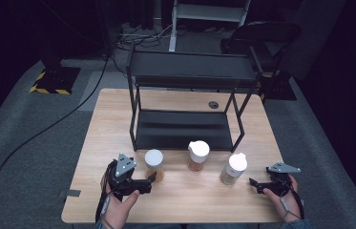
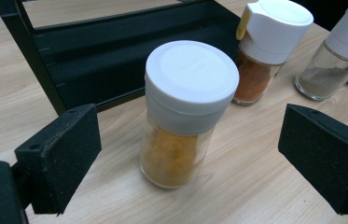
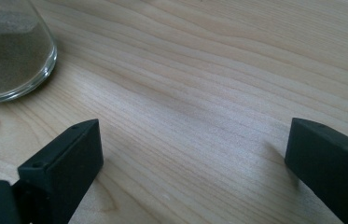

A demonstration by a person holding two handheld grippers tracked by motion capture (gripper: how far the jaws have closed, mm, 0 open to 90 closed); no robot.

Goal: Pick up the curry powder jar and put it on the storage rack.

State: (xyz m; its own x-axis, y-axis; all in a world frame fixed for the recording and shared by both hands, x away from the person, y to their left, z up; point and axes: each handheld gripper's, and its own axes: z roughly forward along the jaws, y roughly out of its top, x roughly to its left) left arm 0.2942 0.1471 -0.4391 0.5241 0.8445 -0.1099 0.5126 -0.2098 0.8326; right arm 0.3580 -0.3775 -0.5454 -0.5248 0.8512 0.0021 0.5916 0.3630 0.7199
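Three white-capped spice jars stand in a row on the wooden table (image 1: 180,200), in front of a black two-tier rack (image 1: 185,129). The left jar (image 1: 154,164) (image 2: 181,116) holds yellow-orange powder. My left gripper (image 1: 151,180) (image 2: 188,154) is open, its jaws on either side of this jar without touching it. The middle jar (image 1: 198,155) (image 2: 267,46) holds darker orange spice. The right jar (image 1: 233,169) (image 2: 337,56) (image 3: 8,56) holds grey powder. My right gripper (image 1: 253,183) (image 3: 195,154) is open just right of that jar, over bare wood.
The rack has an upper shelf (image 1: 192,69) and a lower shelf, both bare. A small round grommet (image 1: 213,104) sits in the table behind it. A black chair (image 1: 261,43) and cables (image 1: 37,133) lie on the grey floor beyond.
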